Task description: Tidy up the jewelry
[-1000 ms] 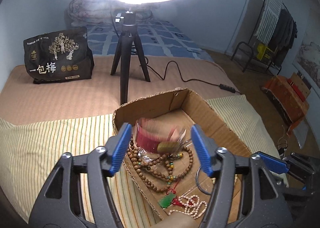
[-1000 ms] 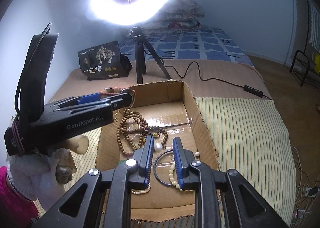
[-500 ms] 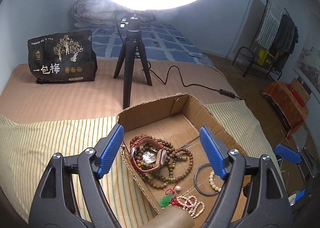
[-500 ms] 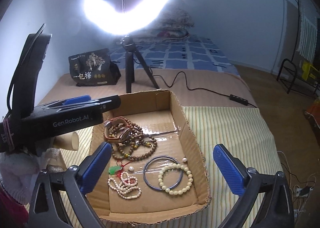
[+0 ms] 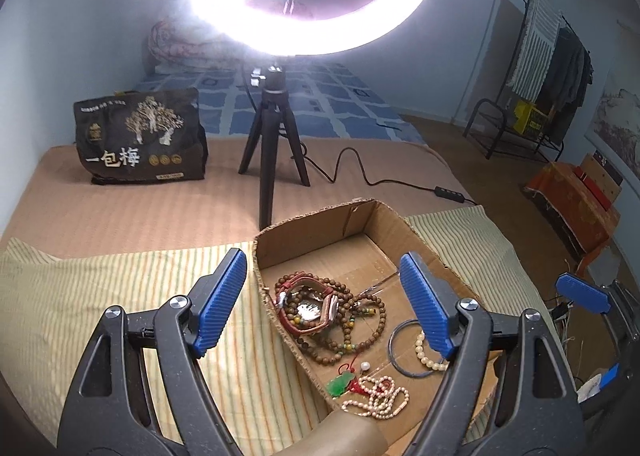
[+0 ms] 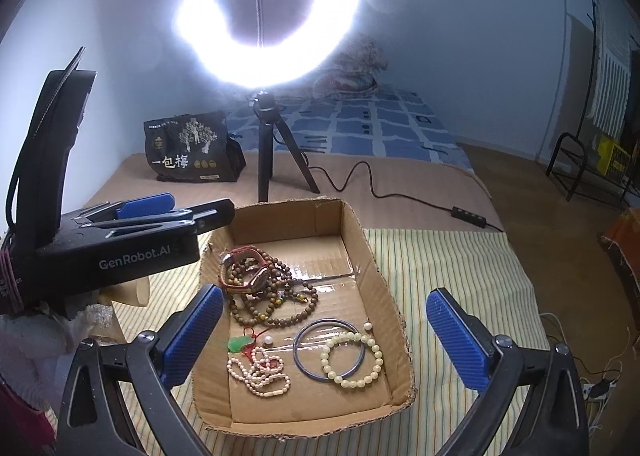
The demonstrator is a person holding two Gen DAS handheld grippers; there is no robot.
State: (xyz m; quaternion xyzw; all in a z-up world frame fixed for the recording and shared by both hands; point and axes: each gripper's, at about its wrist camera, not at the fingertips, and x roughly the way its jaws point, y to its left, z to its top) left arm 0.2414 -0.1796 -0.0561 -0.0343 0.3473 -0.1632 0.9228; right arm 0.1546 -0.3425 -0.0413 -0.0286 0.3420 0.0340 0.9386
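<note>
Jewelry lies gathered in the cardboard box (image 6: 360, 232), which sits on the striped cloth (image 6: 448, 268) over the bed. Nearest the right-wrist camera, the right gripper (image 6: 328, 332) hangs above the box's near end, its blue pads spread wide with nothing between them. Just beneath it: a pearl strand (image 6: 256, 372) curled up with a green pendant (image 6: 239, 344) on red cord, and beside that a dark bangle (image 6: 329, 350) overlapped by a pale bead bracelet (image 6: 352, 360). Further in, a tangle of brown wooden beads (image 6: 272, 304) carries a red-strapped watch (image 6: 248, 272) on top. Over on the left, the left gripper (image 5: 328, 302) hovers across the box's left wall, fingers also well apart and gripping nothing; from the right-wrist view its black body pokes in from the side. Beyond the box, a black tripod (image 6: 276, 152) stands on the tan blanket (image 6: 400, 184), a ring light (image 6: 268, 12) blazing above it. To its left sits a dark printed bag (image 6: 188, 148).
</note>
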